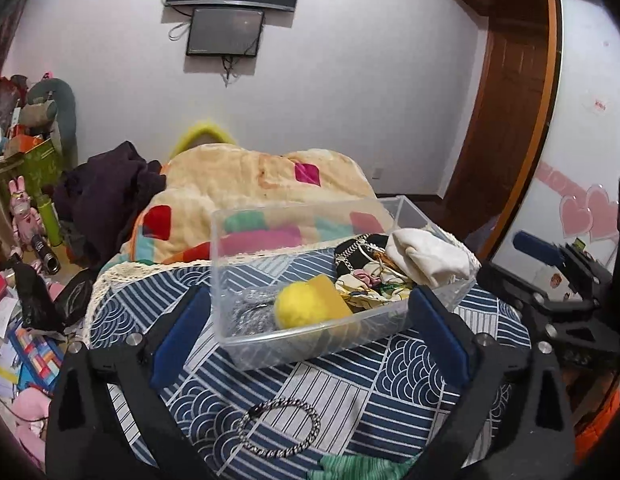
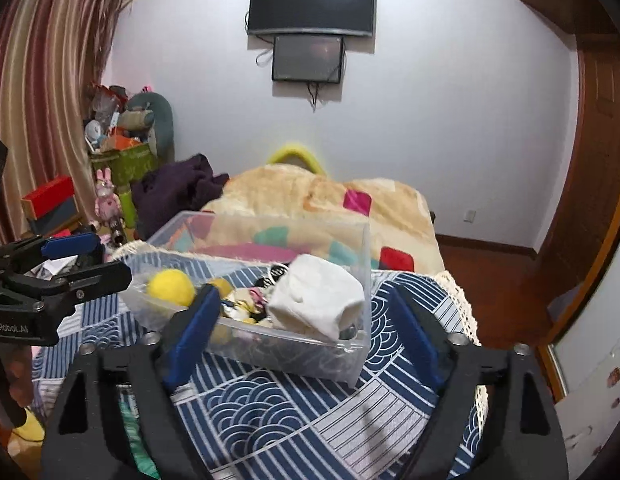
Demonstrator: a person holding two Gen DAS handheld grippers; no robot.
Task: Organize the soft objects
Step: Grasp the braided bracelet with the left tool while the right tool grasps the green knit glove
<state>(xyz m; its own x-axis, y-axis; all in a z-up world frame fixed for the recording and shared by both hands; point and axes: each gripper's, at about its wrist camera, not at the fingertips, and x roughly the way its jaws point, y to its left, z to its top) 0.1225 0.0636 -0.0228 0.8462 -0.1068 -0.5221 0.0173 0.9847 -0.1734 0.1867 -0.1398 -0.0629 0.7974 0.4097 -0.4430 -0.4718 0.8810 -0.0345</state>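
A clear plastic bin (image 1: pixel 245 344) stands on the blue patterned cloth (image 1: pixel 350 392). It holds a yellow pompom (image 1: pixel 297 304), a yellow sponge (image 1: pixel 330 288), a white rolled cloth (image 1: pixel 426 256), patterned fabric (image 1: pixel 366 292) and a silver scrubber (image 1: pixel 249 312). A black-and-white braided band (image 1: pixel 279 428) lies on the cloth in front of the bin. A green striped cloth (image 1: pixel 358 466) lies at the near edge. My left gripper (image 1: pixel 310 336) is open and empty, just before the bin. My right gripper (image 2: pixel 305 332) is open and empty at the bin (image 2: pixel 334 364), below the white cloth (image 2: pixel 318 300); the pompom (image 2: pixel 169 286) also shows there.
A cream quilt with coloured patches (image 1: pixel 261 188) and a dark purple garment (image 1: pixel 109 192) lie behind the bin. Cluttered boxes and toys (image 1: pixel 25 216) fill the left side. A wooden door (image 1: pixel 506 112) stands at the right. The left gripper's body (image 2: pixel 41 288) shows in the right wrist view.
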